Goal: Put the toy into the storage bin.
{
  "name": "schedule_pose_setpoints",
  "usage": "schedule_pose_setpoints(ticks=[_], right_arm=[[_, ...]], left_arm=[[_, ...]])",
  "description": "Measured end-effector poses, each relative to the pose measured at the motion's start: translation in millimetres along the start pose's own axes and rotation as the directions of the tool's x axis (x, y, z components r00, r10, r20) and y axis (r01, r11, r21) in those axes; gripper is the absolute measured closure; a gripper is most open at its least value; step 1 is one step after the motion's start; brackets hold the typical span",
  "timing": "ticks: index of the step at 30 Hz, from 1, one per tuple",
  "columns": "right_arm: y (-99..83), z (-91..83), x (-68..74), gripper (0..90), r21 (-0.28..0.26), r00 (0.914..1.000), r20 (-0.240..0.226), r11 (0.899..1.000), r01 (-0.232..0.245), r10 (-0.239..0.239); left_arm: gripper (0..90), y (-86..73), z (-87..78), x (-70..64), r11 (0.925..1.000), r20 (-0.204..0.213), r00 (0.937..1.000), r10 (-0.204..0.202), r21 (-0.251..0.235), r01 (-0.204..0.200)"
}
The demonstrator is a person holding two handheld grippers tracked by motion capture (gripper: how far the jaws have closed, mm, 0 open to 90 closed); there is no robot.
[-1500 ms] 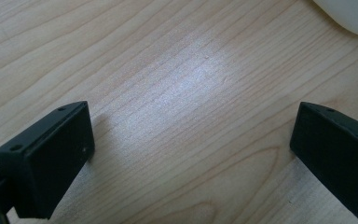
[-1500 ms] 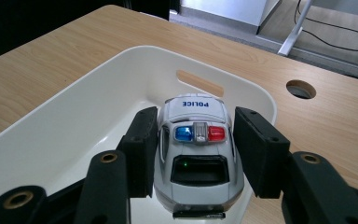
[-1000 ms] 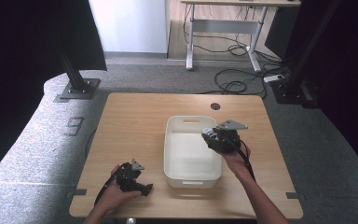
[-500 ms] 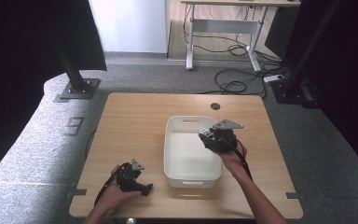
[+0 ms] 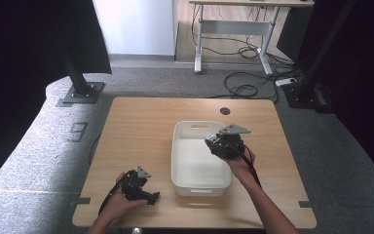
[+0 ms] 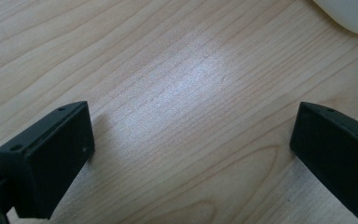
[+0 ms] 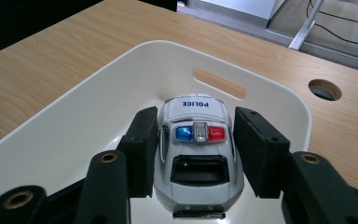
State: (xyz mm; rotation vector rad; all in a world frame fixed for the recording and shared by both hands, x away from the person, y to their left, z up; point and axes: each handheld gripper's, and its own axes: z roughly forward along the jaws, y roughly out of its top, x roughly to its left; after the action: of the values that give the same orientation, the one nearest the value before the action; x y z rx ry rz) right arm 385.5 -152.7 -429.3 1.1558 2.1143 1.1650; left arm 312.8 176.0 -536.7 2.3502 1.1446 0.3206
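Our right gripper (image 7: 193, 154) pinches the toy police car (image 7: 195, 140) by its flanks. Its long axis runs up the frame's middle, nose toward the white bin's (image 7: 88, 88) handle slot, hanging over the bin floor. At lower left in the high view, our left gripper (image 5: 143, 187) rests spread and empty on the table (image 5: 141, 122).

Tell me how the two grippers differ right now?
The right gripper is shut on a toy police car over the white tub; the left gripper is open with bare table between its jaws. The right sits inside the tub's rim; the left is low beside the tub. Both are black, hand-held.
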Motion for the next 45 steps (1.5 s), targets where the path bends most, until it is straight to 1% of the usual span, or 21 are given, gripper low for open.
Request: schedule_pose_setpoints(ticks=[18, 38, 45], right_arm=[[1.8, 12.9, 9.0, 51.0, 0.019, 0.9999, -0.013, 1.0, 0.005, -0.005], [1.7, 27.8, 8.4, 51.0, 0.044, 0.9999, -0.005, 0.999, -0.011, 0.011], [3.4, 34.0, 9.9, 51.0, 0.055, 0.9999, -0.01, 0.998, -0.012, 0.013]], left_arm=[[0.0, -0.4, -0.2, 0.0, 1.0, 0.001, 1.0, 0.002, -0.001, -0.002], [0.0, -0.4, -0.2, -0.3, 1.0, 0.0, 1.0, 0.002, 0.0, -0.002], [0.0, -0.4, -0.3, -0.4, 1.0, 0.0, 1.0, 0.001, 0.0, -0.001]])
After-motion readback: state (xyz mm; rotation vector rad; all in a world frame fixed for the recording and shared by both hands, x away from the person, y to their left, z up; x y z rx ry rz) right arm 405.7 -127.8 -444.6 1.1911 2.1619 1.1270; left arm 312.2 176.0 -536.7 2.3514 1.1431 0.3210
